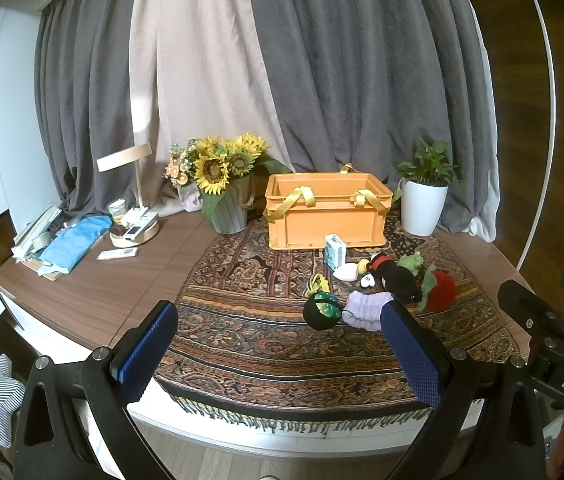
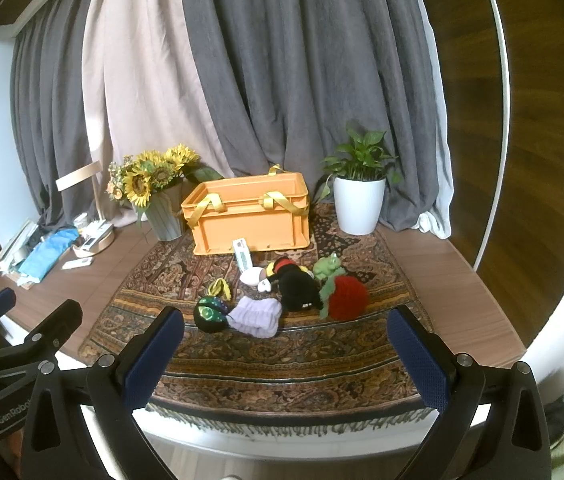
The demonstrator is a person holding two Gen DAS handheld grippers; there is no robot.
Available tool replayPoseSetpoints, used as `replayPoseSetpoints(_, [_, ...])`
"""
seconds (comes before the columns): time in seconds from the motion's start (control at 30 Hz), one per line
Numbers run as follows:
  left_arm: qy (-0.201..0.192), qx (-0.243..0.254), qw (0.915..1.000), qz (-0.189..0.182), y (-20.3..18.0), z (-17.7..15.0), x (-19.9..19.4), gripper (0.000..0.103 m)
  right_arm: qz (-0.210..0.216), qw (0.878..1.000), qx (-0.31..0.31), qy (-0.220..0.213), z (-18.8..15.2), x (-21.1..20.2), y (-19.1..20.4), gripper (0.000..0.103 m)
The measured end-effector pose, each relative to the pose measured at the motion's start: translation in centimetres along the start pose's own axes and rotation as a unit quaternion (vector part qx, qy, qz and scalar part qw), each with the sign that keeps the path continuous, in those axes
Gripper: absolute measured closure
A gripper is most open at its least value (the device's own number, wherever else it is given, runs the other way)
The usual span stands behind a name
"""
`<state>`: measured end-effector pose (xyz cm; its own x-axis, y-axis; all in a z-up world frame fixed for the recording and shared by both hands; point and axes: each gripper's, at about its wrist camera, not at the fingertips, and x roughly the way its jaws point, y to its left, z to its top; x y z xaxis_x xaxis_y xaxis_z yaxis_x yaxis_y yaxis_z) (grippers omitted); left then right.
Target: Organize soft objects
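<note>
An orange crate (image 1: 324,216) (image 2: 249,216) with yellow ribbon handles stands at the back of a patterned rug (image 1: 265,344) (image 2: 282,356). In front of it lie soft toys: a black ball with green eye (image 1: 321,311) (image 2: 210,313), a lilac knit piece (image 1: 366,308) (image 2: 257,316), a black mouse plush (image 1: 396,278) (image 2: 296,284), a green frog (image 1: 410,262) (image 2: 326,267) and a red strawberry plush (image 1: 440,290) (image 2: 346,297). My left gripper (image 1: 277,344) is open and empty, short of the toys. My right gripper (image 2: 286,352) is open and empty, also near the rug's front edge.
A small blue-white box (image 1: 334,251) (image 2: 242,253), a white pebble shape (image 1: 346,271) and a yellow strap (image 2: 219,287) lie among the toys. A sunflower vase (image 1: 223,196) stands left of the crate, a white potted plant (image 2: 358,200) right. Lamp and clutter (image 1: 81,232) at left.
</note>
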<state>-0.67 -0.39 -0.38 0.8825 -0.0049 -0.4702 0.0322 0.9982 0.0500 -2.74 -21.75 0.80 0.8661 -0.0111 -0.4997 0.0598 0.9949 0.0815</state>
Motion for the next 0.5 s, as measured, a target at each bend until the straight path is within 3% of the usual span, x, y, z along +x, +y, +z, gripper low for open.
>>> replayPoseSetpoints(0.5, [0.003,0.001,1.0000,0.000,-0.23,-0.05,-0.07,0.000,0.001,1.000,0.000,0.002,-0.07,0.08,-0.01,0.001])
